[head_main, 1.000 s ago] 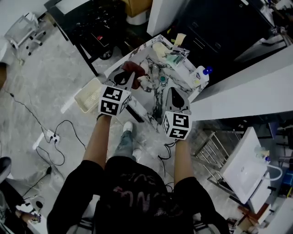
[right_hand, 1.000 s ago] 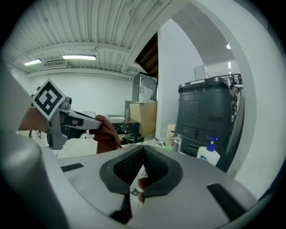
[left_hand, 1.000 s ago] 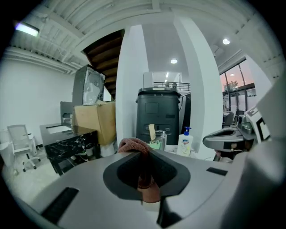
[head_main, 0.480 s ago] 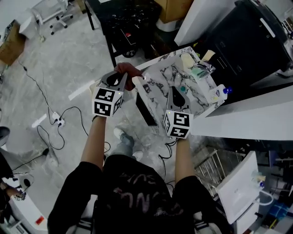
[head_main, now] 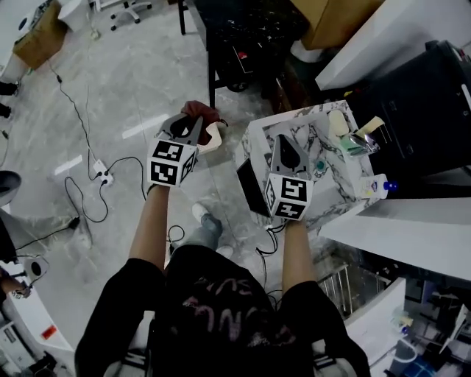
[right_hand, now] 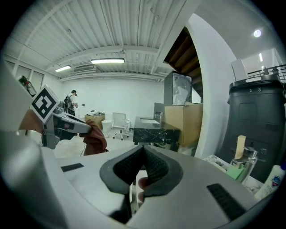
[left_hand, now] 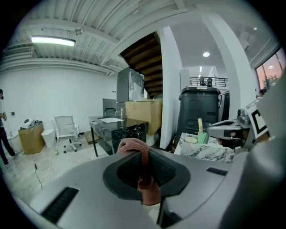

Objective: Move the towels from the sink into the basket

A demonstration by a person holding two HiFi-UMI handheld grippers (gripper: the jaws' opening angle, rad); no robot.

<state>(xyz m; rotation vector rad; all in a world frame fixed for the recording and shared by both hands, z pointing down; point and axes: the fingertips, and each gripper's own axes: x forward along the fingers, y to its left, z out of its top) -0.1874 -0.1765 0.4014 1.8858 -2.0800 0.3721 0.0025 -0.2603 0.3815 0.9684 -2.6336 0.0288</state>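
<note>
A red-brown towel (head_main: 204,112) hangs from my left gripper (head_main: 193,121), which is shut on it; in the left gripper view the cloth (left_hand: 139,154) is pinched between the pads. Under it, a corner of the beige basket (head_main: 215,138) shows on the floor, left of the marble sink counter (head_main: 327,151). My right gripper (head_main: 284,141) hovers over the counter's left part with its jaws together (right_hand: 144,152). A small pinkish patch shows below its pads; what it is I cannot tell. The right gripper view also catches the left gripper (right_hand: 67,124) and its towel (right_hand: 96,137).
On the counter stand a faucet (head_main: 366,143), a green sponge (head_main: 352,141) and a blue-capped bottle (head_main: 380,187). A black table (head_main: 243,33) and a cardboard box (head_main: 333,18) lie beyond. Cables and a power strip (head_main: 103,177) trail across the floor at left.
Both grippers have swung left off the counter. The left one carried the towel from the counter's edge to above the basket; the right one followed over the counter's left part.
</note>
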